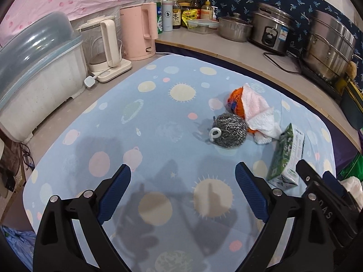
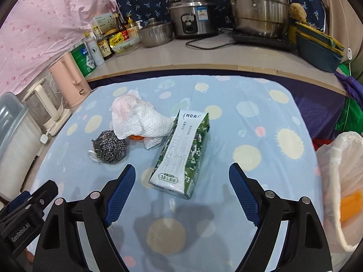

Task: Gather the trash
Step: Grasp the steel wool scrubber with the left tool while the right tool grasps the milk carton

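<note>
A green and white milk carton (image 2: 183, 151) lies on its side on the blue dotted cloth (image 2: 261, 117); it also shows in the left wrist view (image 1: 287, 158). Beyond it lie a crumpled white paper towel (image 2: 140, 117) over an orange wrapper (image 1: 236, 104), and a steel wool scrubber (image 2: 110, 146), also in the left wrist view (image 1: 229, 132). My right gripper (image 2: 181, 190) is open and empty, just short of the carton's near end. My left gripper (image 1: 182, 188) is open and empty over bare cloth, left of the carton.
A white plastic bag (image 2: 340, 181) hangs open at the right edge. Kettles (image 1: 140, 31), a dish rack (image 1: 34, 79), bottles (image 1: 175, 15), pots (image 1: 234, 28) and a rice cooker (image 2: 192, 15) line the counter behind and to the left of the cloth.
</note>
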`<state>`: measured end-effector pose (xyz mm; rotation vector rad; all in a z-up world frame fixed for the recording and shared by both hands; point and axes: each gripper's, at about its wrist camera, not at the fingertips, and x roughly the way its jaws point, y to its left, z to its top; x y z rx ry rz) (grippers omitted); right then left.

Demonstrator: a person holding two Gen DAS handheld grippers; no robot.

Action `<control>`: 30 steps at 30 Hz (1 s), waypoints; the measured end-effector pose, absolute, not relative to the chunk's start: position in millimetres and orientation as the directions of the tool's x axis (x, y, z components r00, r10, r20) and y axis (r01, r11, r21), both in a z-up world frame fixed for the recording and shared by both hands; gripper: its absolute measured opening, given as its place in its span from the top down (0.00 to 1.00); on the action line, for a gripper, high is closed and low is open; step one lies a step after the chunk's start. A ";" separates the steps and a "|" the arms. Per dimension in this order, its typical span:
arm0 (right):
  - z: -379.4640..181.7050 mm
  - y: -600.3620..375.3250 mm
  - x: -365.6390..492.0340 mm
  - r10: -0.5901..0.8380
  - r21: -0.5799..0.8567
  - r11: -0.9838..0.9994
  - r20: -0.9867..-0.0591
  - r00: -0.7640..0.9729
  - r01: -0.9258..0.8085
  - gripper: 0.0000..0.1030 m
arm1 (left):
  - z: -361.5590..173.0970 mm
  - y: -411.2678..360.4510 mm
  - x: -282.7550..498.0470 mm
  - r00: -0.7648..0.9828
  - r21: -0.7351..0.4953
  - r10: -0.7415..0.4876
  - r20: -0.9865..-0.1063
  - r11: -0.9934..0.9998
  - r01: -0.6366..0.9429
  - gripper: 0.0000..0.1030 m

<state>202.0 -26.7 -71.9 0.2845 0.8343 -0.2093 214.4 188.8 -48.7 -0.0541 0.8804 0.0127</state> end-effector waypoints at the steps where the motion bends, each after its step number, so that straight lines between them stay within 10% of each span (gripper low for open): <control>1: -74.4 -25.4 205.6 -0.073 0.162 0.942 -0.756 0.651 0.295 0.21 | -50.0 189.4 218.6 0.636 -0.048 -0.015 -0.772 0.998 -0.035 0.13; 14: -111.9 -30.9 237.5 -0.067 0.167 0.927 -0.806 0.588 0.335 0.21 | -67.6 168.6 269.4 0.612 -0.121 -0.104 -0.784 0.993 0.014 0.10; 22: -124.3 -40.2 237.3 -0.035 0.182 0.928 -0.827 0.561 0.326 0.48 | -93.6 138.9 298.6 0.589 -0.093 -0.118 -0.799 0.993 0.073 0.10; 30: -126.2 -48.4 232.6 -0.019 0.202 0.925 -0.821 0.571 0.321 0.50 | -113.4 133.3 316.3 0.570 -0.109 -0.134 -0.811 0.991 0.078 0.10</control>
